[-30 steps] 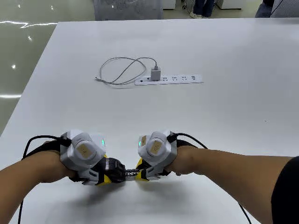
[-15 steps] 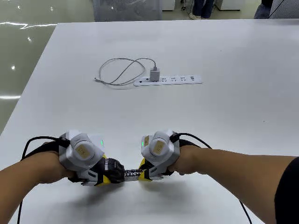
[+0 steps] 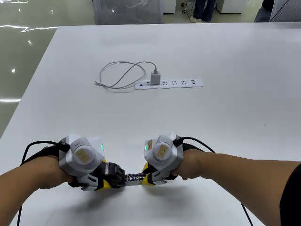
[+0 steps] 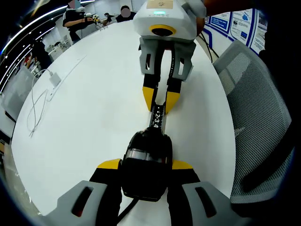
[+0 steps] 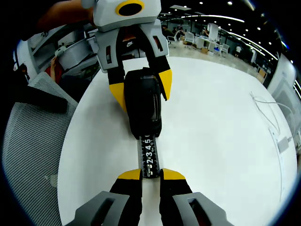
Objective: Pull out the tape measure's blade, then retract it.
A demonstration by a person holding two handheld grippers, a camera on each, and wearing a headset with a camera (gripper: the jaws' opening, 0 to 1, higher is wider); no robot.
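At six o'clock, left hand-held gripper (image 3: 104, 181) clamps black plastic tape measure case (image 3: 115, 174); right hand-held gripper (image 3: 146, 179) pinches numbered metal blade (image 3: 134, 177), now drawn longer.

The white worktop (image 3: 235, 122) carries a power strip (image 3: 175, 83) lying flat. A charger (image 3: 155, 76) is plugged into the strip's left end. Its cable (image 3: 126, 74) lies in loose loops left of the strip.

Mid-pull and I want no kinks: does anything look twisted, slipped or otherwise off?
Nothing stands out. The left gripper is shut on the tape measure, the right gripper is shut on the blade, and the short exposed length runs straight between them, untwisted. The power strip and cable lie well apart, farther up the table.
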